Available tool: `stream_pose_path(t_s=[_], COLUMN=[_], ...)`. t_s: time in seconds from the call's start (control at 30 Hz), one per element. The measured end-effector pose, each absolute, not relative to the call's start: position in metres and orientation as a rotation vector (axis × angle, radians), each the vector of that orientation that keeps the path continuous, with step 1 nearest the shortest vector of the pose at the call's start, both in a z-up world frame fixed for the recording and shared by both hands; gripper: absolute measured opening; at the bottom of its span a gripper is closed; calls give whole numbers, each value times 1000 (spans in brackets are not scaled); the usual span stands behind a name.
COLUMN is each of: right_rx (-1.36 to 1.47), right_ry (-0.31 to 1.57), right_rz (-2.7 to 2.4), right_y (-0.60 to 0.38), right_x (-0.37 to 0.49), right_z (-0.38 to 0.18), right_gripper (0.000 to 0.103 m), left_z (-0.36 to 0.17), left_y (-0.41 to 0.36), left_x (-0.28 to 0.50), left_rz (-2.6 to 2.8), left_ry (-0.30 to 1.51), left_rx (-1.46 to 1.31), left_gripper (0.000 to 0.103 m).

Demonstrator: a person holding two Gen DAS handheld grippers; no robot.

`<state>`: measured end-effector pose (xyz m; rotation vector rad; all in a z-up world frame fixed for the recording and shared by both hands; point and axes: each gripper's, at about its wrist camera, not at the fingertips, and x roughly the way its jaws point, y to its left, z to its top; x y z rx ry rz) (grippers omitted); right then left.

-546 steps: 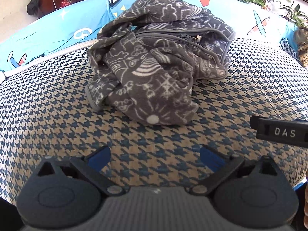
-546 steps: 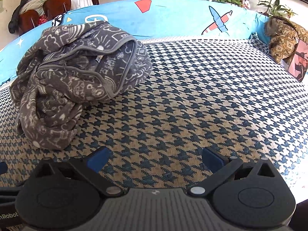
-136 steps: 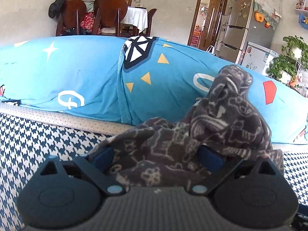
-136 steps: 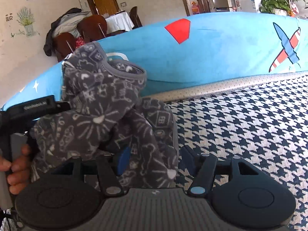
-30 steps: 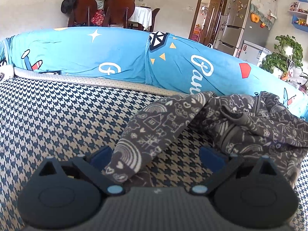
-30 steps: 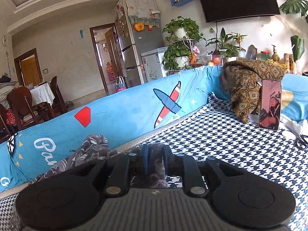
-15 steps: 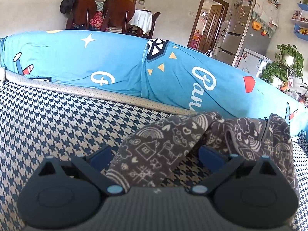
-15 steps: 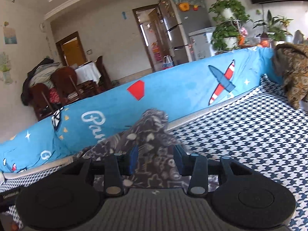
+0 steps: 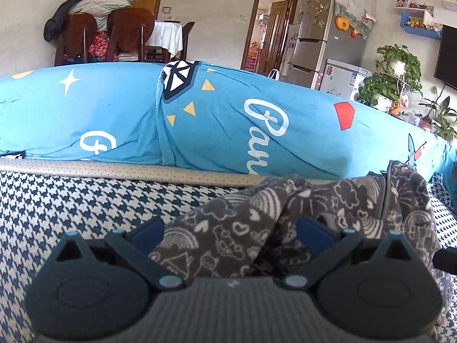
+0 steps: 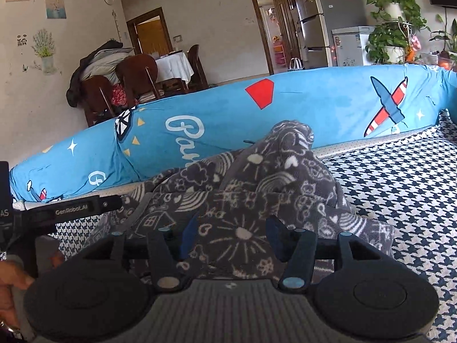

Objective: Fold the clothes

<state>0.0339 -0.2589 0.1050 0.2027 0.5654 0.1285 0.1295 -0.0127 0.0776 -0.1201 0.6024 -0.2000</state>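
Clothes first: one grey fleece garment (image 9: 228, 237) printed with white doodles of rainbows, clouds and hearts lay bunched on the houndstooth sofa seat (image 9: 57, 208), close to the bright blue back cushion (image 9: 200, 120) with its white script, stars and red shape. From the right wrist view the same garment (image 10: 285, 188) rose in a rumpled peak against that blue cushion (image 10: 328, 105), a grey trimmed edge running down its middle. Beyond the sofa stood wooden dining chairs (image 9: 114, 37) heaped with bedding, a silver fridge (image 9: 322, 28) and leafy houseplants (image 9: 394, 68) on the right.

Now to the tools. The left gripper (image 9: 231, 233) sat low over the seat with its jaws spread wide, a fold of the fleece lying loose between the blue pads (image 9: 148, 231) and touching neither firmly, so it was released. The right gripper (image 10: 231, 237) had its jaws drawn in part-way, and fabric bearing a sunburst doodle filled the gap between its fingers (image 10: 190, 231); whether it was actually clamping that cloth, I could not tell. At the left edge of the right wrist view, the black body of the other tool showed printed lettering, with a hand (image 10: 11, 288) wrapped round its handle, just beside the garment's near edge.
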Motion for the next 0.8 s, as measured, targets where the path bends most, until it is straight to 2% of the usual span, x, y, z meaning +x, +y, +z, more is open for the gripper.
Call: stream_pose_path(t_s=[0.37,0.6,0.63,0.7,0.8], right_rx=[200,200,195,190,186], right_ry=[619,657,660,665,678], right_rz=[170,185,188,193,198], right_y=[-249,-243,-242,-241,-238], right_x=[42,48,49,49,51], right_z=[94,87,86,85,83], right_gripper=[56,66,67,70,72], left_z=[60,40,38,37,38], left_y=[-30,-42,-44,-47,-50], left_x=[176,192,193,192,187], left_rz=[-286,-303,-307,-318,-322], left_ry=[635,681,687,699,701], left_rx=[-120,-111,-108,-109,-112], left_gripper=[103,102,100,84,68])
